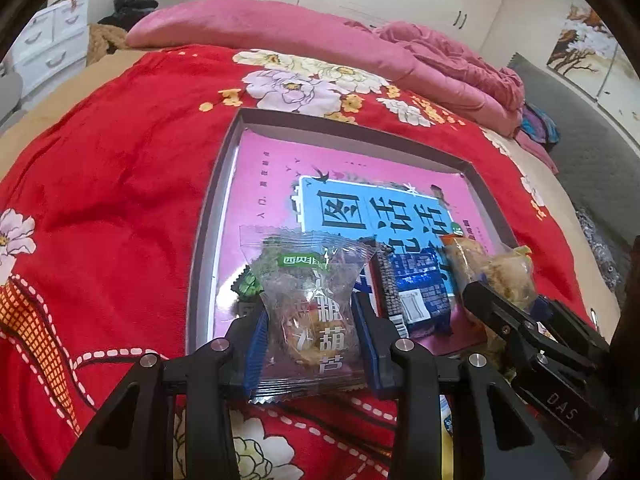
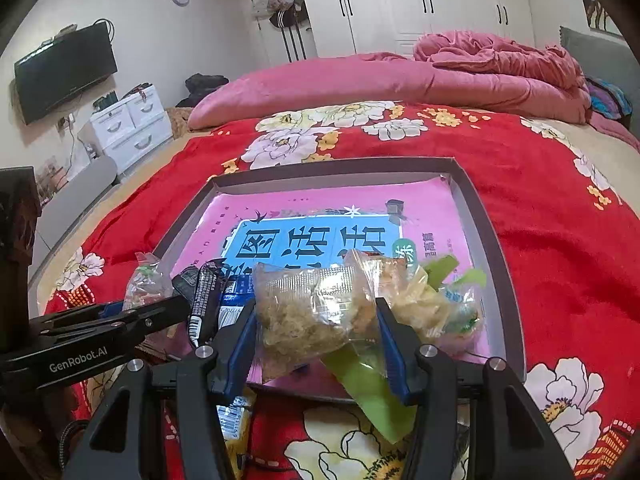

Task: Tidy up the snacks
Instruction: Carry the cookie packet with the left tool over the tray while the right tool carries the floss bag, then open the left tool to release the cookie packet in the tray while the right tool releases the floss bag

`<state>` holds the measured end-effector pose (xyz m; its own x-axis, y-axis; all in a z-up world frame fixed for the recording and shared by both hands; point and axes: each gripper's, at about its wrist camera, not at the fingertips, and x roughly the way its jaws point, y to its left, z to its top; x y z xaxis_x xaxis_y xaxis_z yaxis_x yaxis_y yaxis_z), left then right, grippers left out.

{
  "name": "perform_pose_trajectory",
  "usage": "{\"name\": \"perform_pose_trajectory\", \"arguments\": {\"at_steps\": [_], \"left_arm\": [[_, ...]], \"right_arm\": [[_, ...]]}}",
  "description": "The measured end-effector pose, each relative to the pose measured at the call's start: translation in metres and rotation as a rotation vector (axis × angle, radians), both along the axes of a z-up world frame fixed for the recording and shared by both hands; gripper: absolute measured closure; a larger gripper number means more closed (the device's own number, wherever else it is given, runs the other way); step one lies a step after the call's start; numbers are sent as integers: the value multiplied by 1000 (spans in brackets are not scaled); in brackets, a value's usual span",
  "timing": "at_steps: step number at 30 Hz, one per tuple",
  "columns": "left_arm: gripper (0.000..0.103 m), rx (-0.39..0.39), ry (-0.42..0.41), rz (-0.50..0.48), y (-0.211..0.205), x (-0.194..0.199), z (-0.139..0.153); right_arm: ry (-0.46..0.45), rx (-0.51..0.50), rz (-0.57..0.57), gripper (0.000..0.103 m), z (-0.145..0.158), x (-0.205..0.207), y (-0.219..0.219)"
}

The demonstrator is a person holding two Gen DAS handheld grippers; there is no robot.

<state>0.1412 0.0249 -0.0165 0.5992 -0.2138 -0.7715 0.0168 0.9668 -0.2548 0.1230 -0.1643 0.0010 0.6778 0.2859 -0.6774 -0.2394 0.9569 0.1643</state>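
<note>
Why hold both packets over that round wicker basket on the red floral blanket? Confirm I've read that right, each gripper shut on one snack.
Not quite. The container is a shallow rectangular tray with a pink printed liner, not a round wicker basket; the left wrist view shows it. The rest holds: the left gripper grips a clear snack packet, the right gripper a translucent packet, over the red floral blanket.

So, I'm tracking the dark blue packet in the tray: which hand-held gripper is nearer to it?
Left hand-held gripper, just beside the blue packet. Right hand-held gripper sits farther right.
</note>
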Motion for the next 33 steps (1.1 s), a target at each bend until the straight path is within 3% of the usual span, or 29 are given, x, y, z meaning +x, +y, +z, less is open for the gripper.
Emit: {"name": "perform_pose_trajectory", "arguments": {"at_steps": [22, 33], "left_arm": [[61, -5, 1, 4, 1, 1, -1], [61, -12, 1, 3, 1, 1, -1]], "right_arm": [[-3, -28, -2, 45, -3, 4, 16], [-16, -28, 14, 38, 2, 1, 17]]}}
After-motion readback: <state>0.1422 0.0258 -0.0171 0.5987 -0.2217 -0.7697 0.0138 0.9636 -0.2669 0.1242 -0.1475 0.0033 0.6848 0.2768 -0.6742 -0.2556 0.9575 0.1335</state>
